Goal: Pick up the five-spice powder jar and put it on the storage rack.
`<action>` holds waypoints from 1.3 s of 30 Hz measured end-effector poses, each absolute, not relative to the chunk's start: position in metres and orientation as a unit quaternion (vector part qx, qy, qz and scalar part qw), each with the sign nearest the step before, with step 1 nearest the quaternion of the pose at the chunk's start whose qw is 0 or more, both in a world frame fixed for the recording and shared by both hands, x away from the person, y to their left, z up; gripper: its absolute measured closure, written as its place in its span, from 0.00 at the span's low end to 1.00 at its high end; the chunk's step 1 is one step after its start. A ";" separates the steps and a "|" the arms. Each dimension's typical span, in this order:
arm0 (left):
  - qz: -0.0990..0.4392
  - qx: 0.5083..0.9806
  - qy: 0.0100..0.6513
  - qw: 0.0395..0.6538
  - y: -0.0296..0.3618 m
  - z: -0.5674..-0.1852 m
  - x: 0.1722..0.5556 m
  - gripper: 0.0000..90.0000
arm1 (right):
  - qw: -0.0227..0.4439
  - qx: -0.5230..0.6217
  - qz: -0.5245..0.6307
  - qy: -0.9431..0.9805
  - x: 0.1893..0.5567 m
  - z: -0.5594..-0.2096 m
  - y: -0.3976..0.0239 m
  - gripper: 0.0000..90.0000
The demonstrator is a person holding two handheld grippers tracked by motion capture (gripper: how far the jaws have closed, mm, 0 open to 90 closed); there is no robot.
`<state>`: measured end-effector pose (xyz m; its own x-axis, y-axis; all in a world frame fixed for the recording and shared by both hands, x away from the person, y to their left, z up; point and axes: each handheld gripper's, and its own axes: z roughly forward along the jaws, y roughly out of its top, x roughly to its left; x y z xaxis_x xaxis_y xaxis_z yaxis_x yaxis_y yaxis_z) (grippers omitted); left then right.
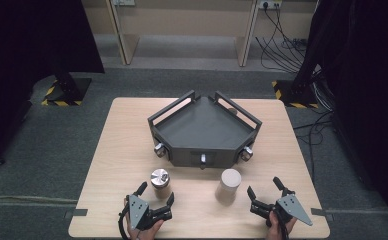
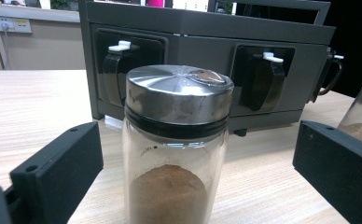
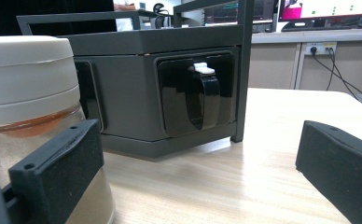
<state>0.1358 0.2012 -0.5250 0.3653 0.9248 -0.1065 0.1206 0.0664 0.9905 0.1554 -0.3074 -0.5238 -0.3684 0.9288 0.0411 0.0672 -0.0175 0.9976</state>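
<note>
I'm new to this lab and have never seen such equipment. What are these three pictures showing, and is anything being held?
A person holds a hand-operated gripper in each hand: the left gripper and the right gripper. One camera looks down from above; the other two ride on the grippers, looking along their black fingers. On the wooden table stand a dark grey rack, a metal-lidded jar of brown powder and a white-lidded jar. Both grippers are open. The metal-lidded jar stands between the left fingers, not gripped.
</note>
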 end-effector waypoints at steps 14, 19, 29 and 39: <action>0.344 0.590 0.445 0.579 0.201 -0.524 0.141 0.01 | 0.374 0.418 0.577 0.594 0.156 -0.524 -0.307 0.01; 0.343 0.591 0.444 0.579 0.201 -0.523 0.143 0.01 | 0.373 0.418 0.577 0.594 0.156 -0.524 -0.307 0.01; 0.345 0.593 0.441 0.579 0.199 -0.520 0.147 0.01 | 0.373 0.418 0.577 0.594 0.156 -0.524 -0.308 0.01; 0.344 0.591 0.444 0.579 0.198 -0.518 0.154 0.01 | 0.373 0.417 0.577 0.595 0.156 -0.524 -0.308 0.01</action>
